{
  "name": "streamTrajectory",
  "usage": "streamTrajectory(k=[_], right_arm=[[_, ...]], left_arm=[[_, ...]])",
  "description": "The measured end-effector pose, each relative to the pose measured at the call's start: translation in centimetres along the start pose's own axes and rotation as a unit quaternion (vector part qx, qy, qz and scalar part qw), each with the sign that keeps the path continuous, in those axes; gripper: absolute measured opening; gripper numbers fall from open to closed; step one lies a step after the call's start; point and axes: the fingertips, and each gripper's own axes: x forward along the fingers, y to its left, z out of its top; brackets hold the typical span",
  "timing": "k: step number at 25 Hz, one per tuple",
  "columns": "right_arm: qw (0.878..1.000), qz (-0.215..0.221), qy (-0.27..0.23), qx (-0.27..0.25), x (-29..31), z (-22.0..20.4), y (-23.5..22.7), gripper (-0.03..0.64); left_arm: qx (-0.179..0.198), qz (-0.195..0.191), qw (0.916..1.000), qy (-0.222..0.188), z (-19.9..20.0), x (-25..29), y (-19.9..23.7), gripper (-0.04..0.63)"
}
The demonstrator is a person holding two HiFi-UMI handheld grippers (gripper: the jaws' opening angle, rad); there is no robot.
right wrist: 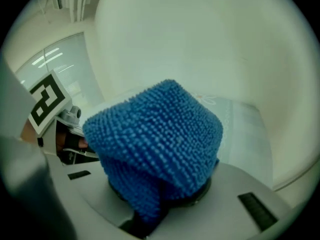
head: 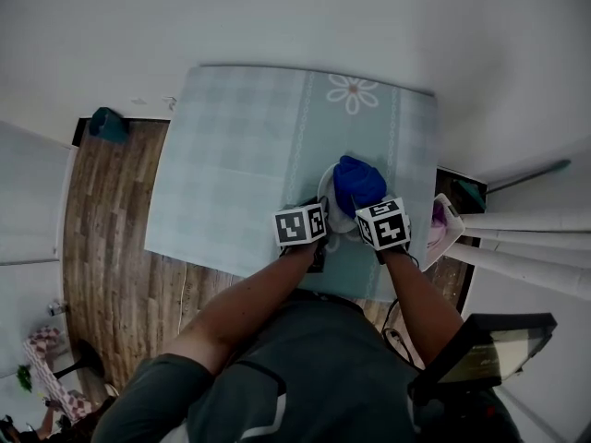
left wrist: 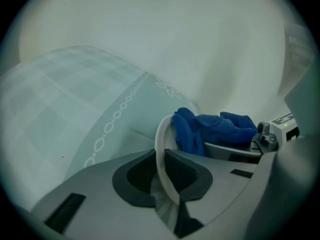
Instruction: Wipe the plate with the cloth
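A white plate (head: 327, 192) stands tilted on edge above the pale blue tablecloth (head: 240, 164). My left gripper (head: 319, 232) is shut on the plate's rim (left wrist: 161, 156), which runs upright between its dark pads. A blue chenille cloth (head: 358, 183) is bunched against the plate's face, and my right gripper (head: 365, 220) is shut on it. In the right gripper view the cloth (right wrist: 155, 149) fills the space over the jaws and hides the fingertips. From the left gripper view the cloth (left wrist: 210, 130) lies just past the plate, with the right gripper's body (left wrist: 280, 129) behind it.
The table carries a checked cloth with a white flower print (head: 353, 92) near its far edge. A wood floor (head: 102, 238) lies to the left. A pink and white object (head: 443, 224) sits off the table's right edge, beside white rails (head: 526, 238).
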Motion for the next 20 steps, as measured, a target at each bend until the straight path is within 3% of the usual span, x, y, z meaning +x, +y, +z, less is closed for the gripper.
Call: streamTrajectory(k=[6, 8, 11, 14, 18, 20], right_arm=[[0.999, -0.035, -0.011, 0.024, -2.7, -0.1, -1.8, 0.069], [0.999, -0.003, -0.038, 0.034, -3.8, 1.0, -0.5, 0.069], [0.994, 0.082, -0.061, 0.041, -3.7, 2.6, 4.0, 0.069], [0.991, 0.123, -0.033, 0.028, -1.5, 2.1, 7.5, 0.069], [0.993, 0.112, 0.039, 0.029, 0.4, -0.6, 7.4, 0.069], [0.992, 0.113, 0.049, 0.026, 0.2, -1.2, 7.4, 0.069]], left_arm=[[0.005, -0.039, 0.9992, 0.007, -0.5, -0.7, -0.7, 0.063], [0.0, -0.053, 0.9984, 0.017, -0.8, -1.0, -0.9, 0.063], [-0.016, -0.066, 0.9972, 0.031, -1.3, -1.0, -0.5, 0.063], [-0.038, -0.08, 0.9954, 0.037, -1.3, -1.0, -0.1, 0.058], [-0.059, -0.091, 0.9932, 0.043, -1.3, -1.3, 0.1, 0.049], [-0.055, -0.089, 0.9936, 0.042, -1.3, -1.7, -0.2, 0.049]])
